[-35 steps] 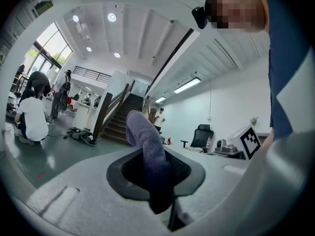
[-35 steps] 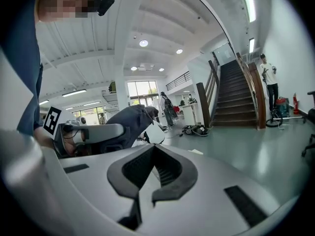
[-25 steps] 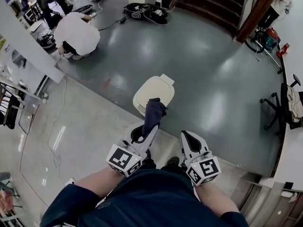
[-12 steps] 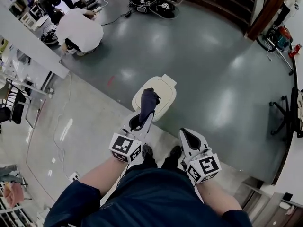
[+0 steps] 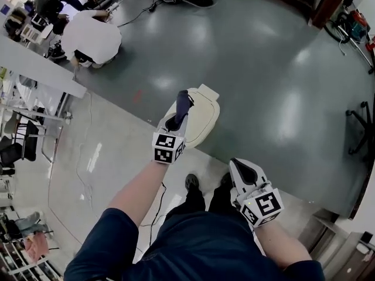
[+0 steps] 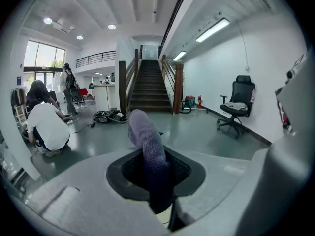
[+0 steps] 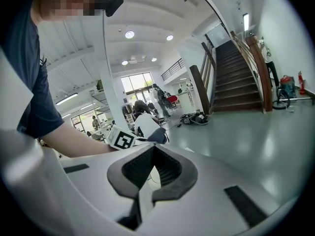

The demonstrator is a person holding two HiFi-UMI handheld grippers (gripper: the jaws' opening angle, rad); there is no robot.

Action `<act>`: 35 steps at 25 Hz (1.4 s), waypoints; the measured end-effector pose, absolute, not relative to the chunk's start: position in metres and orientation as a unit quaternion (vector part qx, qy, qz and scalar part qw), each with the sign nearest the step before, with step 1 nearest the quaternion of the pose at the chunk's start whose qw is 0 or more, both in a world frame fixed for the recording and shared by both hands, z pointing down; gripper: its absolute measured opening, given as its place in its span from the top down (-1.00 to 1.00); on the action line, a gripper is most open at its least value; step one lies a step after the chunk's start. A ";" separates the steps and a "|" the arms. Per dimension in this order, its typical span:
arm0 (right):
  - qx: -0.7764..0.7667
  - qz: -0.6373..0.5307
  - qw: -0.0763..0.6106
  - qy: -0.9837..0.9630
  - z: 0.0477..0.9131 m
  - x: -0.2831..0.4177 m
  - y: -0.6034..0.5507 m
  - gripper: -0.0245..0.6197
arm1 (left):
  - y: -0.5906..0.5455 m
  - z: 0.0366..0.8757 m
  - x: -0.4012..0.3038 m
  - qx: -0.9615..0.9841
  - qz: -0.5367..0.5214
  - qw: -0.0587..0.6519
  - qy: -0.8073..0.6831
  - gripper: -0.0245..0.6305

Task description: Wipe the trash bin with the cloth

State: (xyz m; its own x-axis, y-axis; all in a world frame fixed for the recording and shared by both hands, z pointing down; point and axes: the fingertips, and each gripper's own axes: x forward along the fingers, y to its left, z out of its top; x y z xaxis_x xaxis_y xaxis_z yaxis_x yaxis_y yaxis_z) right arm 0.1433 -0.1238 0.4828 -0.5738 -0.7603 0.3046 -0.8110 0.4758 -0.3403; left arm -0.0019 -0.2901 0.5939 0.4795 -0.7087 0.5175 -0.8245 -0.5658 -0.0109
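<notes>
A cream trash bin (image 5: 202,119) with a closed lid stands on the grey floor ahead of my feet. My left gripper (image 5: 177,117) reaches out over its lid, shut on a dark blue cloth (image 5: 182,103) that sticks up past the jaws; in the left gripper view the cloth (image 6: 147,149) stands between the closed jaws. My right gripper (image 5: 241,170) hangs back near my right hip, shut with nothing in it. In the right gripper view the left gripper's marker cube (image 7: 121,138) and the cloth (image 7: 156,135) show to the left.
A person in a white top (image 5: 91,37) crouches at the far left beside bags and cables. A cable (image 5: 88,157) trails over the pale floor on the left. Stairs (image 6: 150,90) rise ahead. An office chair (image 5: 364,130) stands at the right wall.
My left gripper has stretched forward and up with the cloth, from beside my knees to over the bin lid. The right gripper stayed near my hip. The head view tipped forward.
</notes>
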 end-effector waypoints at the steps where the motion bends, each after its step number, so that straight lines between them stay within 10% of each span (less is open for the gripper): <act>1: 0.459 0.233 0.056 -0.855 0.487 0.146 -0.125 0.91 | -0.300 0.607 -0.002 0.848 0.255 0.121 -0.449 0.77; 35: 0.459 0.245 0.042 -0.853 0.532 0.148 -0.204 0.91 | -0.360 0.762 0.102 0.828 0.452 0.027 -0.330 0.77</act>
State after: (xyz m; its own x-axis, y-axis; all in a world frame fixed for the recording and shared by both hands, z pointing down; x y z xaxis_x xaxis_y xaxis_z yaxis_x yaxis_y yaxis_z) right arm 0.1485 -0.2045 0.5325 -0.5759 -0.7622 0.2956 -0.8031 0.4597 -0.3792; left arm 0.1017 -0.3599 0.7618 0.3742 -0.5219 0.7665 -0.5710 -0.7810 -0.2530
